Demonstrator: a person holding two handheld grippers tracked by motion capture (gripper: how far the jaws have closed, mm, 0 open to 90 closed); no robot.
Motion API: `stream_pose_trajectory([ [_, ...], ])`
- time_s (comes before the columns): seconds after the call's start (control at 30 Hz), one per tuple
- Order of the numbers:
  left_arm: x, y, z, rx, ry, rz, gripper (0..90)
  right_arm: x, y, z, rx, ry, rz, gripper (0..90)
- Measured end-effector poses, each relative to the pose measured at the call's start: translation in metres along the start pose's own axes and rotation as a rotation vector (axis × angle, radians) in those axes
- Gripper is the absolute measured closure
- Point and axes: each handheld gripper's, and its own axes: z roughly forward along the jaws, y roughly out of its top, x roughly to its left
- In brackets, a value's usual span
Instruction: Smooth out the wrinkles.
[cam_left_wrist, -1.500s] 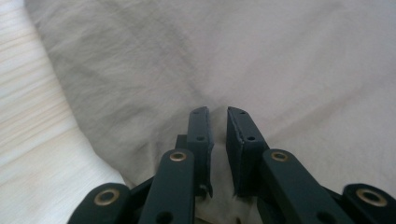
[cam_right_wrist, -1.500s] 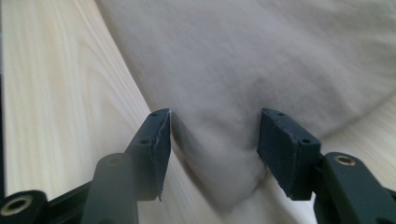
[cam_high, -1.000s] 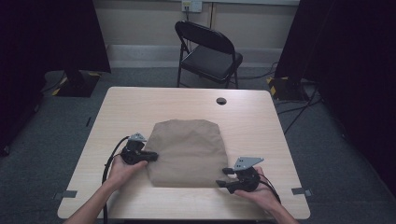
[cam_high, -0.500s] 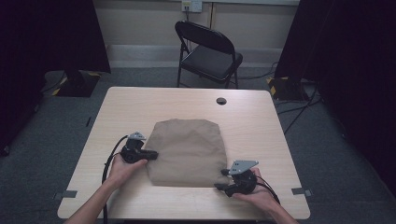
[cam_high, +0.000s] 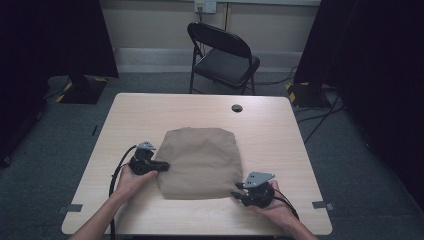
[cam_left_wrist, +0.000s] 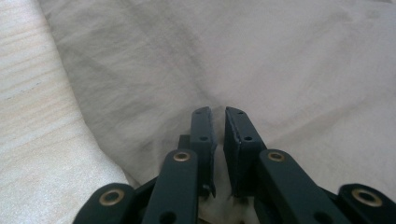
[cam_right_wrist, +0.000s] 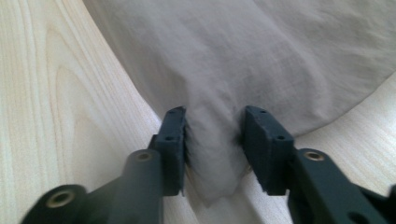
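A folded tan cloth lies flat in the middle of the light wooden table. My left gripper is at the cloth's left edge. In the left gripper view its jaws are nearly together, with a thin fold of cloth pinched between them. My right gripper is at the near right corner. Its jaws have just been closing, and a bunched ridge of cloth now fills the gap and touches both pads.
A black folding chair stands beyond the table's far edge. A round cable hole sits near the far edge. Black cables trail from both grippers toward the near edge. Bare tabletop surrounds the cloth.
The right gripper's jaws have drawn in on the cloth's near right corner. Both hands, the left gripper and the cloth stay where they were.
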Motion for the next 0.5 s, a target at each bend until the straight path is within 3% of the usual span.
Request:
stream_pose_trajectory([
  [0.17,-0.0026,0.0007,0.0015,0.004,-0.005,0.011,82.1,-0.0004,0.0014,-0.0002,0.012,-0.031,-0.016,76.4],
  [0.4,-0.0074,0.0014,0.0031,0.014,-0.013,0.026,82.1,-0.0068,0.0012,-0.0042,0.026,0.011,0.047,79.7],
  [0.5,-0.0092,0.0018,0.0043,0.016,-0.021,0.029,82.0,-0.0086,0.0004,-0.0067,0.031,0.02,0.052,79.8],
])
